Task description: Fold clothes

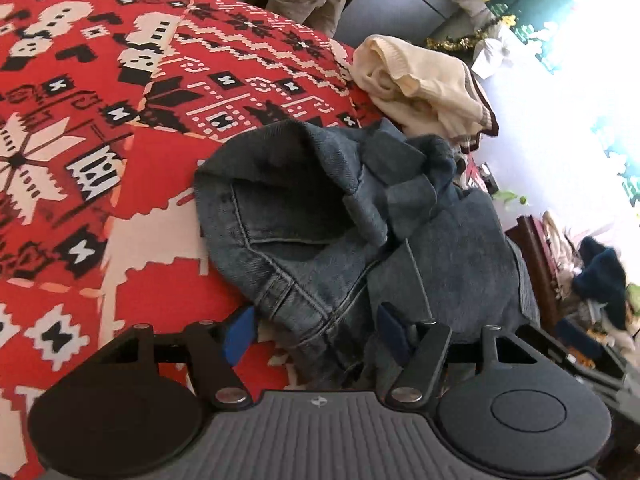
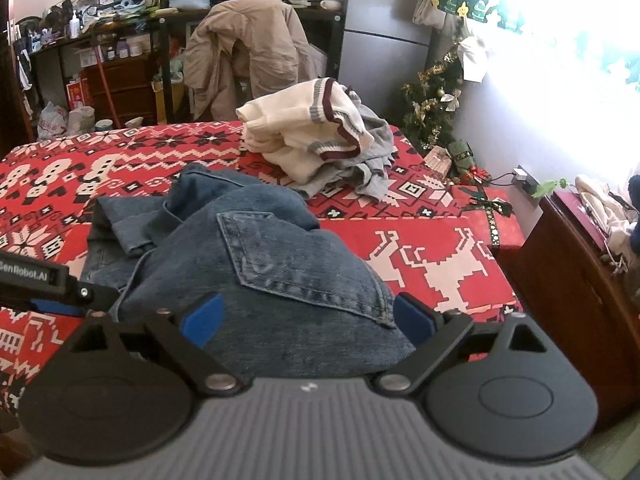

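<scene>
Crumpled blue jeans (image 1: 320, 220) lie on the red patterned bedspread (image 1: 80, 120), also in the right wrist view (image 2: 280, 264), back pocket up. My left gripper (image 1: 316, 332) is open, its blue pads either side of the jeans' seam edge near the waistband. My right gripper (image 2: 308, 320) is open, pads wide apart around the bunched denim below the pocket. The left gripper's body shows at the left edge of the right wrist view (image 2: 44, 280). A cream sweater with maroon trim (image 2: 304, 132) lies beyond the jeans, also in the left wrist view (image 1: 416, 80).
A grey garment (image 2: 368, 168) lies under the sweater. A dark wooden cabinet (image 2: 572, 264) stands right of the bed. A beige jacket hangs over a chair (image 2: 244, 52) behind the bed, by a small Christmas tree (image 2: 432, 108).
</scene>
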Tool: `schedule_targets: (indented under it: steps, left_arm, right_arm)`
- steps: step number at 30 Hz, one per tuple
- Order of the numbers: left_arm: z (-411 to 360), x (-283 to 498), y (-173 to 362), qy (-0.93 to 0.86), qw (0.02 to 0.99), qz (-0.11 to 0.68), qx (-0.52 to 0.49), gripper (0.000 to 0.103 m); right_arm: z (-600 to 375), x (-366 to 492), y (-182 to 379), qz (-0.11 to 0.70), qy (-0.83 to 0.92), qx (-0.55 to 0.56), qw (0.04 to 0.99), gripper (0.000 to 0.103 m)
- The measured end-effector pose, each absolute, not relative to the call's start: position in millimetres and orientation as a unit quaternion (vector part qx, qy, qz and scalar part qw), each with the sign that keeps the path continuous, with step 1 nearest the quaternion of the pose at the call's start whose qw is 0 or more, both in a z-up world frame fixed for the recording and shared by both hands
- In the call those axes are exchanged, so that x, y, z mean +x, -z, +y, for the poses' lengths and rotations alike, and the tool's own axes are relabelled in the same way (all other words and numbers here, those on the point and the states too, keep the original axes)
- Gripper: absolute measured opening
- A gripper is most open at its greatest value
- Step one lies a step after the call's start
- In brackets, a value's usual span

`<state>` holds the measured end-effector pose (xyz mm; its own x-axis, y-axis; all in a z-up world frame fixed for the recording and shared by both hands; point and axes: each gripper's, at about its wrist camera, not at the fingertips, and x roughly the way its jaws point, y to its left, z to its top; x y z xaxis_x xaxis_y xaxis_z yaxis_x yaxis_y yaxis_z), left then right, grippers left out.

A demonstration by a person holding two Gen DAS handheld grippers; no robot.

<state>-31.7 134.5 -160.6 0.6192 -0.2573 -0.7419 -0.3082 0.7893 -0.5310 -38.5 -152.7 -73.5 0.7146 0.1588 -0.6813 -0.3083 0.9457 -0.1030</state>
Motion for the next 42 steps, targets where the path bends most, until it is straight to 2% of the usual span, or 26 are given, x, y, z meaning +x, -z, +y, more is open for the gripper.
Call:
schedule_targets:
  steps: [9,11,15,16,18,20,23,26,30,31,34,38,40,42]
  left_arm:
    - [130.7,-20.4,157.1,-0.037,0.851,0.431,-0.298,0.061]
    - [133.0,-18.6,157.8,-0.048,0.85,0.431,-0.298,0.056]
    - [133.8,-15.4,156.2,-0.076,0.85,0.434,-0.289,0.033]
    - [133.1,-15.5,154.6,-0.079,0.852,0.433,-0.284,0.027]
    - [127.2,-17.2,148.1,-0.081,0.861,0.427,-0.263,0.021]
    - [122.6,-20.1,140.1,-0.083,0.869,0.42,-0.247,0.02]
    - [124.6,-28.5,123.6,-0.089,0.879,0.4,-0.243,0.018]
    - [134.6,-40.6,102.2,-0.101,0.889,0.372,-0.245,0.016]
    - [155.3,-64.8,73.9,-0.122,0.902,0.333,-0.248,0.015]
    - [161.5,-71.3,68.9,-0.126,0.903,0.326,-0.25,0.015]
    - [181.2,-93.6,63.4,-0.154,0.903,0.317,-0.246,0.015]
    - [206.8,-114.8,84.9,-0.177,0.882,0.351,-0.261,0.014]
    - [212.0,-124.6,94.0,-0.189,0.875,0.36,-0.261,0.009]
    - [216.5,-134.3,102.4,-0.202,0.87,0.368,-0.261,0.009]
  right_arm:
    - [-157.6,-15.9,94.1,0.369,-0.121,-0.112,0.915,0.098]
    - [-158.1,-6.6,101.7,0.377,-0.118,-0.101,0.913,0.099]
    - [-153.5,6.3,114.6,0.395,-0.122,-0.088,0.906,0.095]
    - [-151.2,6.9,115.6,0.398,-0.121,-0.086,0.905,0.088]
    - [-146.7,6.5,116.2,0.401,-0.118,-0.085,0.904,0.074]
    - [-141.4,3.1,113.4,0.399,-0.117,-0.088,0.905,0.043]
    - [-127.6,-4.8,104.2,0.384,-0.106,-0.108,0.911,0.033]
    - [-117.3,-13.9,88.6,0.366,-0.112,-0.104,0.918,0.028]
    - [-103.7,-25.4,59.7,0.34,-0.141,-0.081,0.926,0.026]
    - [-98.4,-28.3,52.2,0.332,-0.154,-0.078,0.927,0.02]
    - [-81.8,-34.0,35.4,0.323,-0.199,-0.056,0.924,0.019]
    - [-55.8,-41.9,44.8,0.34,-0.237,-0.06,0.908,0.02]
    - [-44.6,-52.5,54.4,0.347,-0.249,-0.08,0.901,0.026]
    - [-35.0,-63.6,63.0,0.351,-0.259,-0.103,0.894,0.034]
